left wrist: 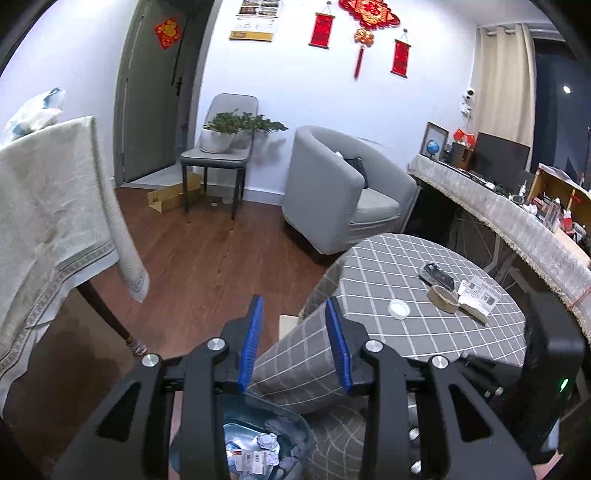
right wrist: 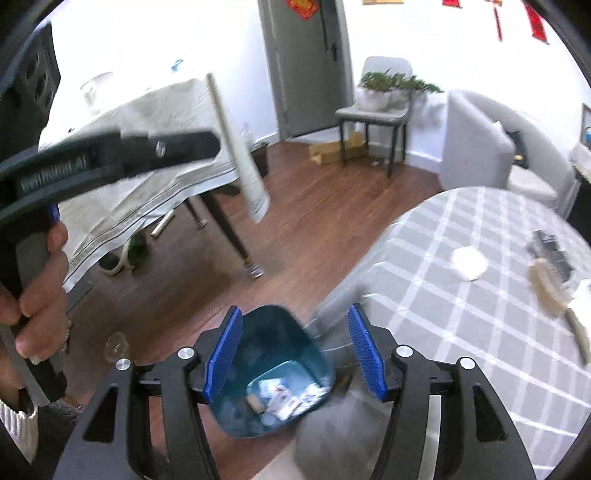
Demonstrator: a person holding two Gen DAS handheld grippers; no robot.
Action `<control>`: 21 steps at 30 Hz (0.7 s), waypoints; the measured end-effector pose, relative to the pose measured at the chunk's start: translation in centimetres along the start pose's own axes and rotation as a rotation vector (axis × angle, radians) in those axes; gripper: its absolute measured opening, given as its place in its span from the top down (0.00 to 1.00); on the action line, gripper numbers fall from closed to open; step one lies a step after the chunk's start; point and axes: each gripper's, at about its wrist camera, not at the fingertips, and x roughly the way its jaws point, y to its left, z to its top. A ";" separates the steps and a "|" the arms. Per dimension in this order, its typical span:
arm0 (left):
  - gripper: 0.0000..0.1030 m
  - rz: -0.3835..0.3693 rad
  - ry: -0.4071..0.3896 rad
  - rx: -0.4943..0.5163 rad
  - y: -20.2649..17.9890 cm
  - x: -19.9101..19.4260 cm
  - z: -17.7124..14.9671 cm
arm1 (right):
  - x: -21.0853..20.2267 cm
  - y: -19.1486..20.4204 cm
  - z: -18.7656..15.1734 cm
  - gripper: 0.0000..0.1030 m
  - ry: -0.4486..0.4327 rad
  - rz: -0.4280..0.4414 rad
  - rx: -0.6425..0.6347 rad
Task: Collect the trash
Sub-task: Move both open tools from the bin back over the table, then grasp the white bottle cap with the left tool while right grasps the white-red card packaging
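**Right wrist: both claws hovering over the bin**

I'm holding my right gripper (right wrist: pixel 295 350) spread, nothing between, low in frame straight over the blue bin (right wrist: pixel 258 332) for a clean drop. Bin is sitting on the floor against the checked table (right wrist: pixel 461 332), papers inside. Left gripper (left wrist: pixel 295 343) is also gaping, empty. Pale paper strip (right wrist: pixel 240 155) is showing at its tip upper left; can't tell if gripped. White lid (right wrist: pixel 469 263) is lying mid-right, probably next.

Little legible. Left gripper (right wrist: pixel 218 144) body: pale lettering, too blurred to read. Paper slip (left wrist: pixel 480 295) on checked table (left wrist: pixel 388 266): QR-type codes, print unreadable. Red wall hangings (left wrist: pixel 369 14) above armchair (left wrist: pixel 332 184): gold characters, illegible.
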 end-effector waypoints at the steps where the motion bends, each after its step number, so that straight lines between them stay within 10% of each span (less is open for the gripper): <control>1: 0.62 -0.005 0.006 0.007 -0.5 0.5 0.0 | -0.4 -0.7 0.1 0.41 -0.013 -0.011 0.007; 21: 0.36 -0.084 0.154 0.104 -7.7 8.7 -1.4 | -4.8 -13.0 -0.1 0.39 -0.066 -0.164 0.093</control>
